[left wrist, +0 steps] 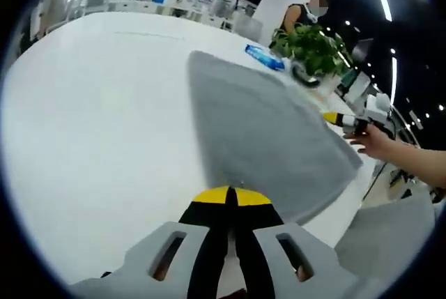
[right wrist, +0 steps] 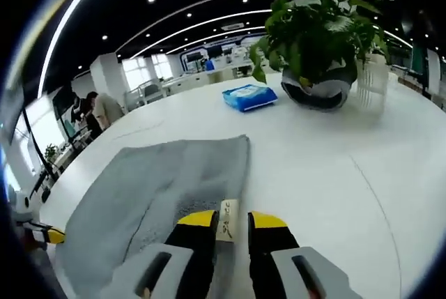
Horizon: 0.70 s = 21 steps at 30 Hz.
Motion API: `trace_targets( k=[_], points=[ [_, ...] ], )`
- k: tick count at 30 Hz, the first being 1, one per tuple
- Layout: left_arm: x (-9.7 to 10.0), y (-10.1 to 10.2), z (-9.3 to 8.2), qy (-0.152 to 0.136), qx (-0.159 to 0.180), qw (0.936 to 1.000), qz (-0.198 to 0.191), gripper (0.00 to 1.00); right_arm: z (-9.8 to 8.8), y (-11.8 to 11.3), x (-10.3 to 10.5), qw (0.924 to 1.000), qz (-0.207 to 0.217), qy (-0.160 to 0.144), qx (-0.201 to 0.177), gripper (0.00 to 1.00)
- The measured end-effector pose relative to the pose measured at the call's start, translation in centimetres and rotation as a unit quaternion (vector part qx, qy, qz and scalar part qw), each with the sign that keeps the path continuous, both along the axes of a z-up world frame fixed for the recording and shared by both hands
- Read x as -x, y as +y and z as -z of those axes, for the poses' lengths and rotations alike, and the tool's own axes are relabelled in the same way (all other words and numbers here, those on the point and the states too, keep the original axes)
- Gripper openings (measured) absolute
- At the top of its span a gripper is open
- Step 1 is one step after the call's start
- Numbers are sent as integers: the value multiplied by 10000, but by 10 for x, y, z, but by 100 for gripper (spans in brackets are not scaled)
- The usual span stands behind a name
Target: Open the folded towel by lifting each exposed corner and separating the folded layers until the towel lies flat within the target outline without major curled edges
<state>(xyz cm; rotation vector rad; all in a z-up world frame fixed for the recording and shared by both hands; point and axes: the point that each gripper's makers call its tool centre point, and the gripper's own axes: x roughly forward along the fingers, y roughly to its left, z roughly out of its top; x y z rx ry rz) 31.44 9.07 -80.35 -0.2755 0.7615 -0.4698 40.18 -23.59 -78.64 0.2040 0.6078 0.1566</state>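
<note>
The grey towel [left wrist: 265, 132] lies spread on the white table [left wrist: 97, 125]. In the left gripper view my left gripper [left wrist: 231, 197] has its yellow-tipped jaws pressed together on the towel's near edge. My right gripper [left wrist: 346, 122], held by a hand [left wrist: 380, 142], sits at the towel's far right edge. In the right gripper view the towel [right wrist: 160, 187] runs away to the left, and my right gripper [right wrist: 232, 221] is shut on its near corner, with a white label between the jaws. The left gripper's yellow tip [right wrist: 50, 235] shows at the towel's lower left edge.
A potted plant [right wrist: 317, 34] and a blue packet [right wrist: 248, 96] stand on the table beyond the towel. A thin line [right wrist: 380, 201] is drawn on the tabletop. People stand in the background at the left [right wrist: 104, 109]. The table's edge lies near the hand [left wrist: 348, 205].
</note>
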Motion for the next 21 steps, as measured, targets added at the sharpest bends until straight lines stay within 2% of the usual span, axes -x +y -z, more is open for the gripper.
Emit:
trace_targets(
  k=[5,8,11,14,18,19,21],
  points=[
    [1,-1,0,-53,-112,9999,59,2,-4,8,6,9994,-104,-90,316,12],
    [2,-2,-1,-133,-289,9994,167,2,-11,8,4,9993,-56,-181,307,9],
    [3,-2,-2,-160,-524,9981,276,2,-12,12,2,9997,1,-132,202,2],
    [4,-2,-6,-176,-694,9968,357,2,-13,16,1,9994,38,-106,326,0],
    [6,-1,-19,-215,-532,9975,407,1,-19,27,-1,9992,46,-137,364,0],
    [7,1,-31,-312,-318,9984,354,1,-21,30,-2,9992,50,-143,371,0],
    [7,8,-43,-404,-232,9983,340,2,-25,41,-3,9991,31,-156,380,0]
  ],
)
